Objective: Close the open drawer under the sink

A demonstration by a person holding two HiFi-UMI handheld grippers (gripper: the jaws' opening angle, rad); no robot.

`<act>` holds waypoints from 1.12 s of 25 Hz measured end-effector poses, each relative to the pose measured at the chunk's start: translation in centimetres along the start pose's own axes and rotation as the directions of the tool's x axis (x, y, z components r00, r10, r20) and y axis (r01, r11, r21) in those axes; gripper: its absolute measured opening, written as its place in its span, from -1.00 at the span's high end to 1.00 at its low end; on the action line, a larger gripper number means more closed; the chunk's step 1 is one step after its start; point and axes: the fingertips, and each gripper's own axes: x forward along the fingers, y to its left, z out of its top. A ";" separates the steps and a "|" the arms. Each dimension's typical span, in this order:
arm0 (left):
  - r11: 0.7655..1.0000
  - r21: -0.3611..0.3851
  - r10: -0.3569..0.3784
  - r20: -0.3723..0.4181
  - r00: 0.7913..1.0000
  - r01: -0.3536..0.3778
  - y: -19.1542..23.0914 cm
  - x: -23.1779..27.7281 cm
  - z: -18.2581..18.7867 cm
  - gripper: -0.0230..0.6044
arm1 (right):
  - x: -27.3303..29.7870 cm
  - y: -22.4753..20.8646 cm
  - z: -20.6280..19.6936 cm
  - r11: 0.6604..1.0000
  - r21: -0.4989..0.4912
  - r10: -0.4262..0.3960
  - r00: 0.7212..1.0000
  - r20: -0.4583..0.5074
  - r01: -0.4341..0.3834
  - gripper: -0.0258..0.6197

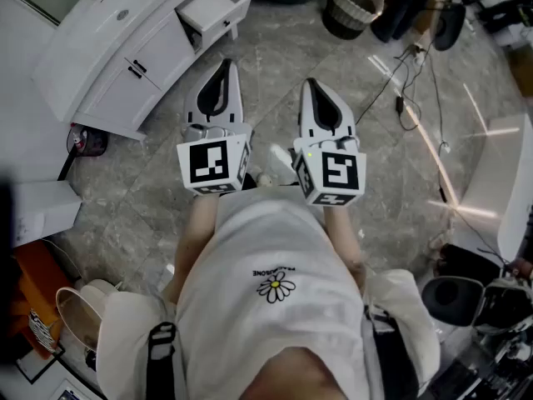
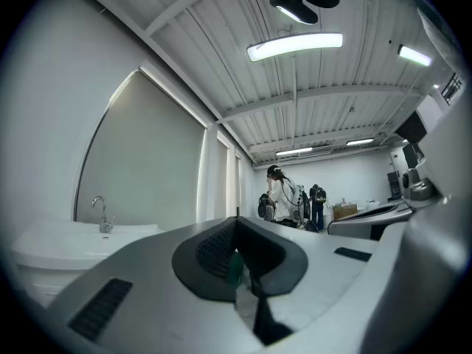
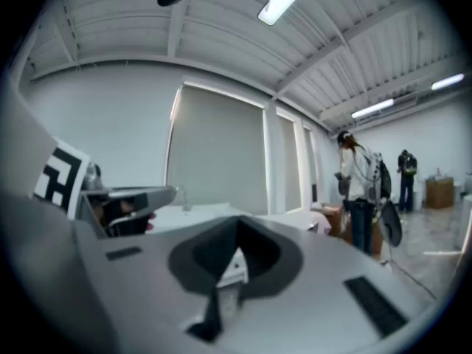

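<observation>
Now left claw (image 1: 225,65), right claw (image 1: 311,83) — both clenched, empty; one drawer (image 1: 211,8) open beneath one sink (image 1: 93,32).

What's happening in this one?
A person holds a tool in each hand. The left tool and the right tool sit side by side, shut and empty, pointing ahead above the floor. The drawer under the sink stands pulled out, ahead and to the left. Neither tool has reached it yet.
</observation>
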 end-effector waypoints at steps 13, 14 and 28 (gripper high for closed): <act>1.000 -0.014 0.012 -0.014 1.000 -0.013 0.8 2.8 -0.3 0.86 | 1.5 -1.5 -0.2 1.000 -0.003 0.023 1.000 -0.009 -0.023 0.83; 1.000 -0.007 0.014 -0.017 1.000 -0.014 0.7 3.0 -0.5 0.86 | 1.6 -1.4 -0.4 0.999 0.000 0.042 0.999 -0.011 -0.042 0.83; 0.997 -0.036 -0.062 -0.001 0.998 0.062 0.8 7.2 -2.3 0.86 | 3.6 -0.2 -1.4 0.993 -0.100 0.066 0.998 -0.009 -0.067 0.83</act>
